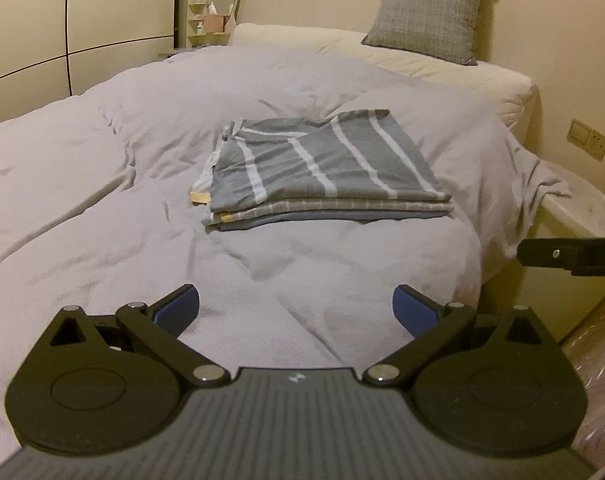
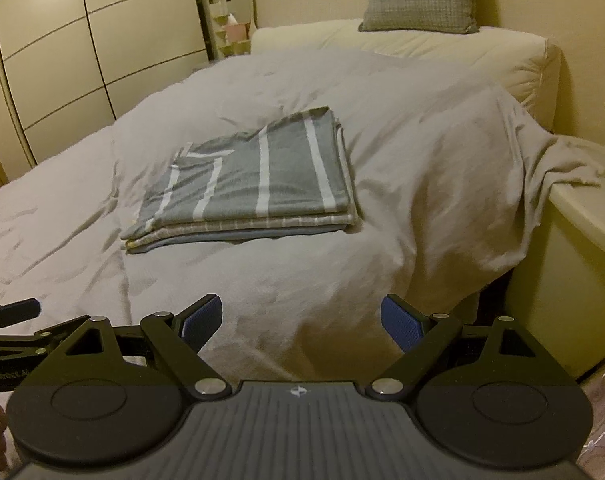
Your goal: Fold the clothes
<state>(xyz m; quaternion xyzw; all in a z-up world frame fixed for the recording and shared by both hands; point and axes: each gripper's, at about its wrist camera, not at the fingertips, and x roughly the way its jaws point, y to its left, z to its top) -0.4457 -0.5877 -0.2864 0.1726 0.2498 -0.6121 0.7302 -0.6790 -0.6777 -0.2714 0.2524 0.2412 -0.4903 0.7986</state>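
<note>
Clothes [image 1: 322, 168] lie stacked and folded mid-bed [image 1: 82, 184], at 12 o'clock from my left tool [image 1: 296, 312] and 11 o'clock from my right tool [image 2: 301, 322]. Both tools are wide, empty. Judgement: square the stack's ragged 9 o'clock edge, pinching all layers together.

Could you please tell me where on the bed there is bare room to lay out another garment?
The pale grey duvet lies bare left of the folded stack of grey striped clothes, and between the stack and both open claws. Right of the stack, the strip narrows toward the bed edge and cream ledge.
</note>
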